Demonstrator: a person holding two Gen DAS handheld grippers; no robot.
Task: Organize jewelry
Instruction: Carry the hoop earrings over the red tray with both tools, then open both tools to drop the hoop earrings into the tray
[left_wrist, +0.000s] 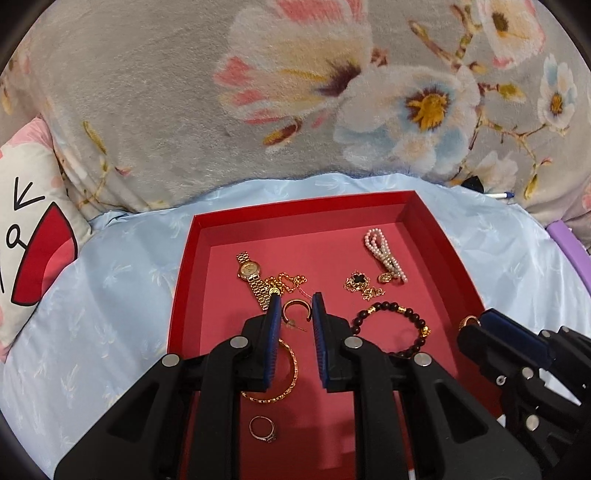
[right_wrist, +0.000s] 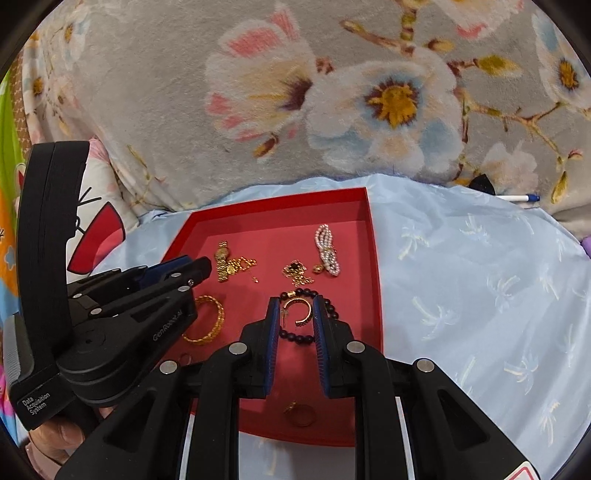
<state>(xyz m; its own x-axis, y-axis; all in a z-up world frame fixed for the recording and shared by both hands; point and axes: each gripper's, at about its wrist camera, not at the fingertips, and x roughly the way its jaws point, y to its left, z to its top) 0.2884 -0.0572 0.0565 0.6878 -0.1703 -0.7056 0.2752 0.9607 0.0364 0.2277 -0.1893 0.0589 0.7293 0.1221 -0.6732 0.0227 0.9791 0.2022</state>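
Jewelry lies scattered in the shallow red cardboard tray (left_wrist: 184, 280); a gold hoop earring (right_wrist: 298, 309) sits between our right claw's (right_wrist: 294, 308) pads, a matching one (left_wrist: 295, 309) between our left claw's (left_wrist: 296, 304). Whether either claw grips its hoop, we cannot tell. Squeezing could snag the dark beaded bracelet (right_wrist: 325, 299) just behind the right hoop. Our fingers hide part of the gold bangle (left_wrist: 291, 373).

the left gripper (left_wrist: 295, 301) hangs over the tray (left_wrist: 295, 210), a hoop earring (left_wrist: 296, 311) between its fingertips. ahead to its left lies a watch (left_wrist: 252, 275) with a chain (left_wrist: 288, 282) beside it; ahead to its right lie the pearl strand (left_wrist: 384, 254) and beaded bracelet (left_wrist: 393, 328). a bangle (left_wrist: 286, 373) lies under its fingers (partly hidden), a ring (left_wrist: 263, 428) nearer the camera. the right gripper (left_wrist: 480, 321) is at the tray's right edge.
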